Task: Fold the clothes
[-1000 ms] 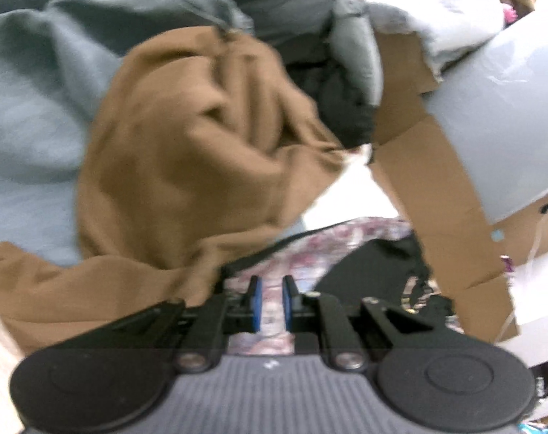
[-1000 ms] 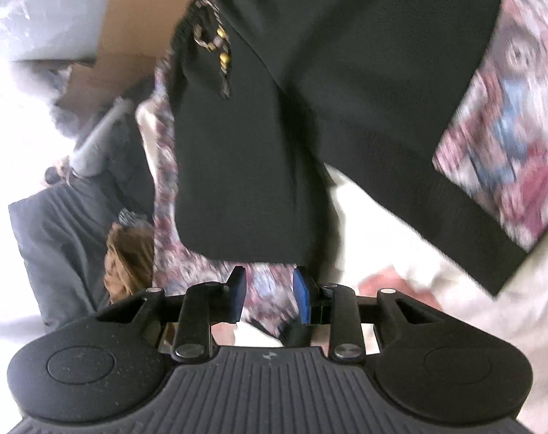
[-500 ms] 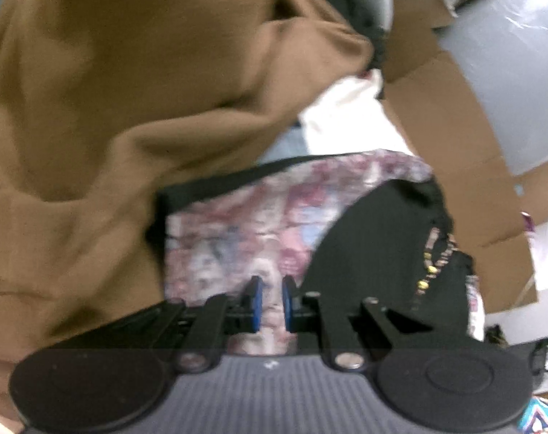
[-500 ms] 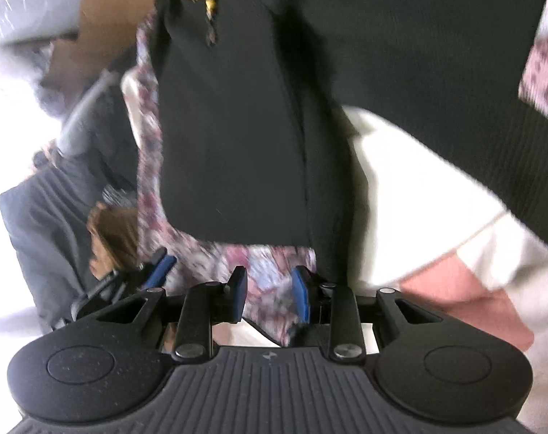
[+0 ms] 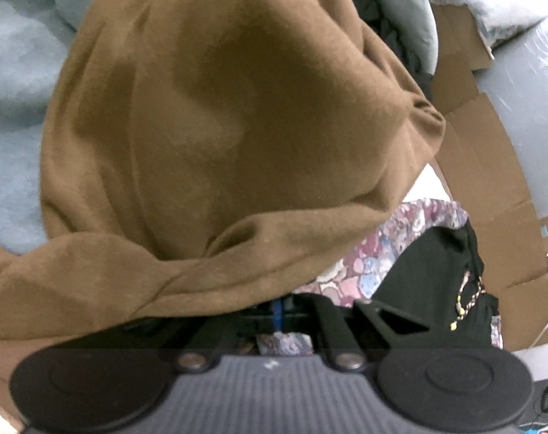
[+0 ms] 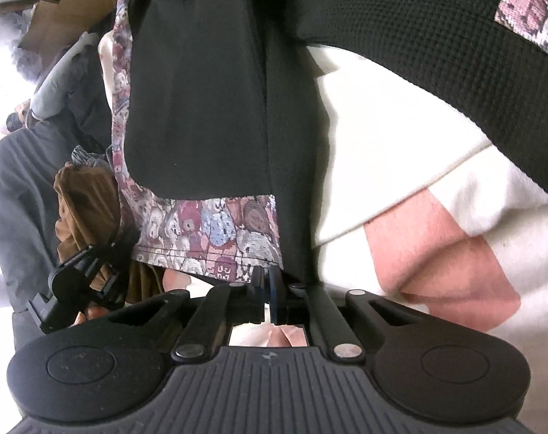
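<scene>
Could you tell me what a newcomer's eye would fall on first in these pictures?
In the left wrist view, a big brown garment fills the frame, draping over the left gripper. In the right wrist view, a black garment with a patterned hem hangs above the right gripper, whose jaws are closing at that hem.

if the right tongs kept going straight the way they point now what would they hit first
Most likely the patterned woven hem of the black knit garment, lying right at the right tongs, whose jaws are closing on its edge. Depth beyond is unclear.

Left edge of right wrist view blown out white — soft blur throughout, fisheye bending at edges, left wrist view evenly lit.
</scene>
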Motion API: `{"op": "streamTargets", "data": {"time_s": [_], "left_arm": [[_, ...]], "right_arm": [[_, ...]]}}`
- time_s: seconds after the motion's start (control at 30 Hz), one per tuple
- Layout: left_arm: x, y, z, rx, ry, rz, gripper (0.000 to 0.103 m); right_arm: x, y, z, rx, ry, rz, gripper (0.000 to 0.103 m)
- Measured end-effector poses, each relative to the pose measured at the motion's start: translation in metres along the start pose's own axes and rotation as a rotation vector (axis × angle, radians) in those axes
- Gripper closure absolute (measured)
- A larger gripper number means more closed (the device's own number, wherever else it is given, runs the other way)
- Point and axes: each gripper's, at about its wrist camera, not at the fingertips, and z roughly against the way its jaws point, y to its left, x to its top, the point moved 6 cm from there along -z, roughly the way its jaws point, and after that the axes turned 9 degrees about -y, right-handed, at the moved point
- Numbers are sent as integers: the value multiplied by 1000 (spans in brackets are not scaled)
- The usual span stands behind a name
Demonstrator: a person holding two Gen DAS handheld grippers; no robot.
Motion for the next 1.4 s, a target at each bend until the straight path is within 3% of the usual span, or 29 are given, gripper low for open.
{"op": "streamTargets", "data": {"time_s": [0.37, 0.53, 0.83, 1.0, 1.17, 1.23, 1.33, 1.4], "left_arm": [[15, 9, 44, -3, -104, 68, 100], [16, 14, 42, 4, -85, 91, 100], [7, -42, 47, -111, -47, -12, 89], [-10, -63, 30, -139, -21, -67, 87], [-13, -70, 2, -121, -3, -109, 87], [-14, -65, -4, -97, -4, -116, 87], [-11, -53, -5, -62, -14, -120, 87], [-6, -45, -4, -42, -25, -121, 88]], "right_arm": [[8, 13, 29, 55, -38, 36, 98], [24, 16, 45, 87, -97, 29, 97], [46, 15, 69, 89, -191, 18, 97], [54, 6, 82, 76, -231, 1, 96], [64, -2, 96, 67, -272, -18, 96], [70, -7, 102, 60, -292, -28, 94], [80, -16, 112, 44, -335, -40, 77], [86, -23, 121, 29, -363, -50, 74]]}}
